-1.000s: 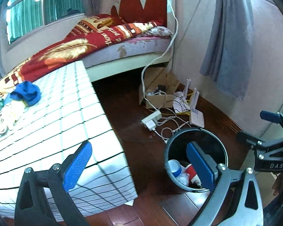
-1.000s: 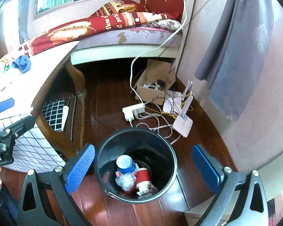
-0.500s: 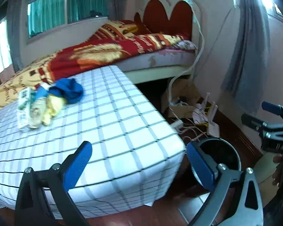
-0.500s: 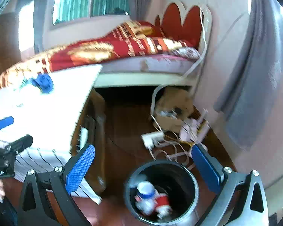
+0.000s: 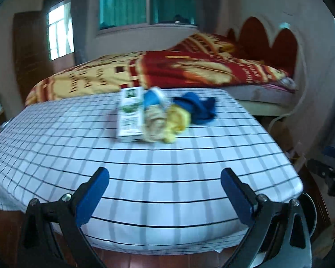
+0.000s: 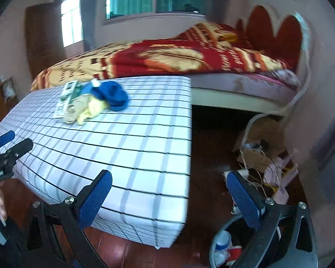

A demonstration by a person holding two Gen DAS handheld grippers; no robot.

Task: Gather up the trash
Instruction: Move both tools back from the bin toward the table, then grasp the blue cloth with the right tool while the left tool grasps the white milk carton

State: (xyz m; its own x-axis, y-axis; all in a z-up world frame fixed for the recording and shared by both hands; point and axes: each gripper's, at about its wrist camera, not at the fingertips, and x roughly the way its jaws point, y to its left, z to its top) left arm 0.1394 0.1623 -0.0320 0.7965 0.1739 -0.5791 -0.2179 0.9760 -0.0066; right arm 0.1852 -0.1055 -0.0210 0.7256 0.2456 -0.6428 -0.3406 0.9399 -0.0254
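The left hand-held gripper (image 5: 165, 195) has its two blue-padded fingers spread wide apart with nothing between them. It hangs over the near edge of a worktop covered with a white cloth checked in thin dark lines (image 5: 145, 156). The right hand-held gripper (image 6: 168, 197) is likewise wide open and empty, positioned off the worktop's right corner, over the dark red wooden floor (image 6: 212, 160).

Toward the far side of the worktop lies a small cluster of trash, blurred in both views. From the left wrist view it reads, left to right, as a white and green paper carton lying flat (image 5: 130, 115), a blue and beige snack packet (image 5: 153, 116) touching it, a crumpled yellow wrapper (image 5: 176, 120), and a crumpled dark blue wrapper (image 5: 197, 108) just behind the yellow one. All four pieces sit pressed together.

Below the right hand-held gripper, at the bottom edge of its view, stands a round dark waste bin (image 6: 214, 251) on the floor, partly hidden by the gripper's frame. Inside it show a white and blue bottle-like item (image 6: 222, 239) and a red cup (image 6: 234, 252).

Beyond the worktop is a bed with a red and gold patterned blanket (image 5: 189, 69) and a red scalloped headboard (image 5: 268, 42). An open cardboard box with tangled cables (image 6: 259, 149) sits on the floor near the wall.
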